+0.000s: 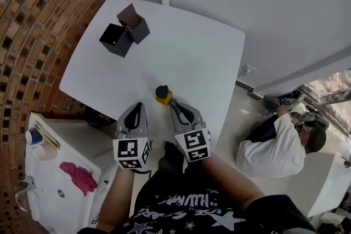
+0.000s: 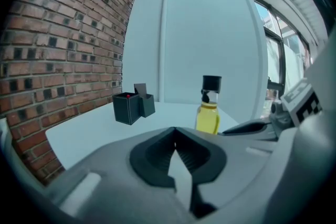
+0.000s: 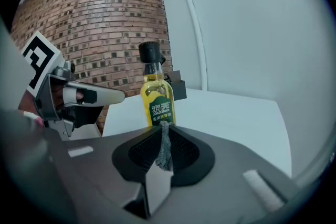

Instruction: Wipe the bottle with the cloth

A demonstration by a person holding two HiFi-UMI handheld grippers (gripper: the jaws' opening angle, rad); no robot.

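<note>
The bottle (image 1: 163, 95), small, filled with yellow oil and capped in black, stands upright on the white table (image 1: 192, 57) close to its near edge, about midway along it. The right tongs (image 3: 161, 127) are pressed together on a strip of grey cloth (image 3: 164, 152), pinched between them. Their tips sit just beside the bottle, on the side toward the table's right edge; whether the cloth touches the bottle I cannot tell. The left tongs (image 2: 175, 132) are pressed together with nothing between them, near the bottle on its other side, over the same near edge. Two black boxes (image 1: 116, 40), one with a raised flap, stand well apart near the table's far left corner. Beyond the right edge a person in a white shirt (image 1: 271, 150) sits on the floor.
</note>
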